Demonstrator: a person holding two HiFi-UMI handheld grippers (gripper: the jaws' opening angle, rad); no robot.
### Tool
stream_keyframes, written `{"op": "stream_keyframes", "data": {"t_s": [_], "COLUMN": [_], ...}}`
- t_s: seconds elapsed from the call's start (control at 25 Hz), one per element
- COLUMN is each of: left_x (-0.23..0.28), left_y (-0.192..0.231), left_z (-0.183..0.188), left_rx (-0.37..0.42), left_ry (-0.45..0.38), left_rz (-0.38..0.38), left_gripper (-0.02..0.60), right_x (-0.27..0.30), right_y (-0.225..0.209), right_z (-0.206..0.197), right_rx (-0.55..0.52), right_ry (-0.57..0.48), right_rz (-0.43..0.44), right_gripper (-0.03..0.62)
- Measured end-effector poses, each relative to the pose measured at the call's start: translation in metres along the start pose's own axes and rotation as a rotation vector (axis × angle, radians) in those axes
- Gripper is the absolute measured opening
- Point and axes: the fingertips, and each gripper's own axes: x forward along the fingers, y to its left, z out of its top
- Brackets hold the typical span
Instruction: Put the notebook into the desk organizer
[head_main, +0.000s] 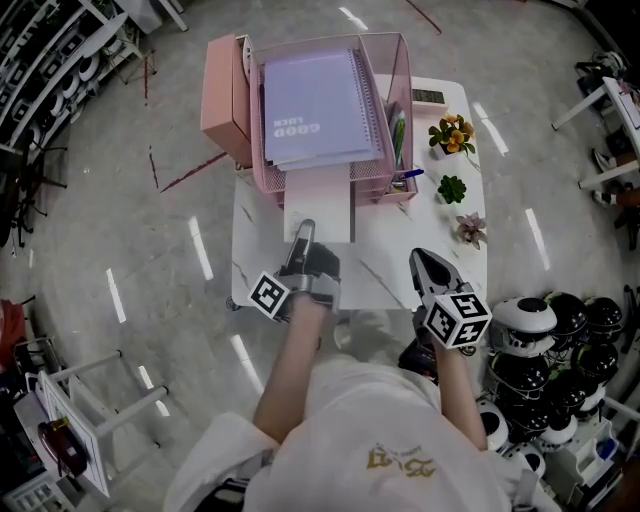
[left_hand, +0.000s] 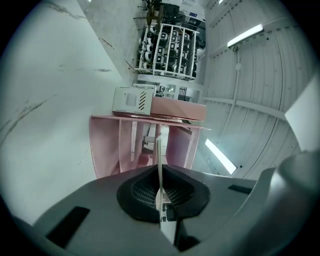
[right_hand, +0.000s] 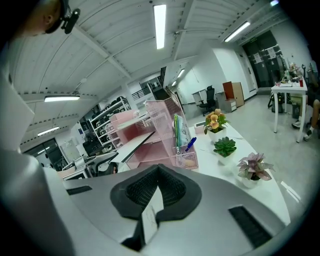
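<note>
A pale pink notebook (head_main: 319, 203) lies flat, its far end inside the lower tray of the pink mesh desk organizer (head_main: 403, 62) and its near end over the white table (head_main: 258, 262). My left gripper (head_main: 303, 233) is shut on the notebook's near edge. In the left gripper view the notebook (left_hand: 158, 165) shows as a thin edge running from the left gripper (left_hand: 159, 194) to the organizer (left_hand: 107, 145). A purple spiral notebook (head_main: 318, 105) rests on the organizer's top. My right gripper (head_main: 426, 263) hovers at the table's near right, shut and holding nothing, and the right gripper (right_hand: 158, 173) faces the organizer (right_hand: 161, 129).
Three small potted plants stand along the table's right side: orange flowers (head_main: 452, 133), a green succulent (head_main: 452, 188) and a pink-leaved plant (head_main: 470, 229). Pens (head_main: 399, 130) stand in the organizer's side pocket. A pink box (head_main: 221, 85) sits left of the organizer. Black-and-white gear (head_main: 548, 330) crowds the floor at right.
</note>
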Motion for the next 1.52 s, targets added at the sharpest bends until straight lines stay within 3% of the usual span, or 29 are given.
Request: {"op": "stream_keyframes", "data": {"t_s": [0.44,0.92,1.52], "left_x": [0.023,0.037,0.057], "left_y": [0.006,0.013,0.013], "left_z": [0.009,0.013,0.021], "left_rx": [0.024,0.031,0.082], "left_ry": [-0.03,-0.08,-0.108], "left_rz": [0.002,0.042,0.062], "left_gripper": [0.034,0.115,0.132], "right_x": [0.015,0.022,0.024], "right_y": [-0.01,-0.018,-0.031], "right_z": [0.002,0.006,0.013], "right_rx": [-0.003,0.0,0.002], "right_ry": [0.024,0.039,0.029], "right_rz": [-0.001,-0.006,-0.01], "right_gripper": [0.012,0.012,0.012]}}
